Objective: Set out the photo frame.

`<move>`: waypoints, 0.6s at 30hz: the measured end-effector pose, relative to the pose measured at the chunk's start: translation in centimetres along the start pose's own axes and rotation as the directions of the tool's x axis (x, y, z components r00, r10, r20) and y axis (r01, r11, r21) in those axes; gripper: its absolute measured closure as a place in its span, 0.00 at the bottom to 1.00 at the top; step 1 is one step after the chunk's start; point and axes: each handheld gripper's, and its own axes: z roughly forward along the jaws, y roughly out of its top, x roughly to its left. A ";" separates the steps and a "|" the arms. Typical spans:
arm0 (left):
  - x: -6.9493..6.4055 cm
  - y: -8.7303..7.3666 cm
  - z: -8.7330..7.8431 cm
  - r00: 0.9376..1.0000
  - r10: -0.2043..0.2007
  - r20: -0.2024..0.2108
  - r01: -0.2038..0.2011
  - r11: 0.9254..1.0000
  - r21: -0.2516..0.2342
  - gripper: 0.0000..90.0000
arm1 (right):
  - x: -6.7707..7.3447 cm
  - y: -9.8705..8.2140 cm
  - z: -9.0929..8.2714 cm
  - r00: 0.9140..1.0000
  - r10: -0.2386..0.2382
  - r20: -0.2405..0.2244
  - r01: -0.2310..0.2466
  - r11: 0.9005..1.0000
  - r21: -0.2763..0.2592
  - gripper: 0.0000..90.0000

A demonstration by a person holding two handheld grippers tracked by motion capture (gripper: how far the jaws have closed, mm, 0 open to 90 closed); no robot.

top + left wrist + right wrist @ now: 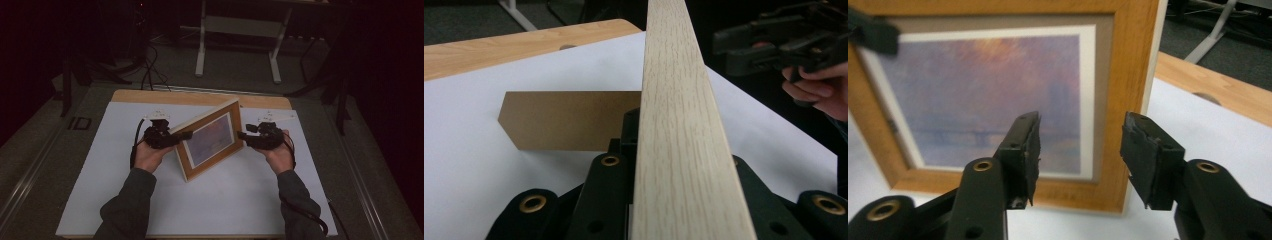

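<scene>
A wooden picture frame (212, 140) with a hazy purple and orange print stands tilted on the white sheet (115, 150). My left gripper (186, 135) is shut on the frame's left edge. In the left gripper view that pale wood edge (676, 125) runs up between the black jaws, and the frame's brown back stand (569, 120) rests on the sheet behind it. My right gripper (241, 134) is open just off the frame's right edge. In the right gripper view its fingertips (1023, 150) stand apart in front of the print (998, 90), with nothing between them.
The wooden tabletop (200, 97) shows beyond the sheet's far edge. A white table stand (237, 45) and cables (150, 70) are on the dark floor behind. A hand holding the right gripper (764, 47) shows at the upper right of the left gripper view.
</scene>
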 end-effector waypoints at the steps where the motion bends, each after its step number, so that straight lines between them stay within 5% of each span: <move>1: 0.0 0.0 0.0 1.000 0.000 0.003 0.000 1.000 0.000 0.87 | -0.2 0.2 0.2 1.000 0.001 0.003 -0.001 1.000 -0.003 0.52; 12: 0.3 0.2 0.2 0.999 0.014 0.036 -0.015 1.000 0.010 0.87 | -1.8 1.8 1.7 1.000 0.023 -0.002 -0.023 1.000 -0.009 0.43; 18: 0.5 0.3 0.2 0.999 0.018 0.044 -0.018 1.000 0.019 0.87 | -2.4 2.1 2.7 0.998 0.027 -0.051 -0.027 1.000 0.009 0.37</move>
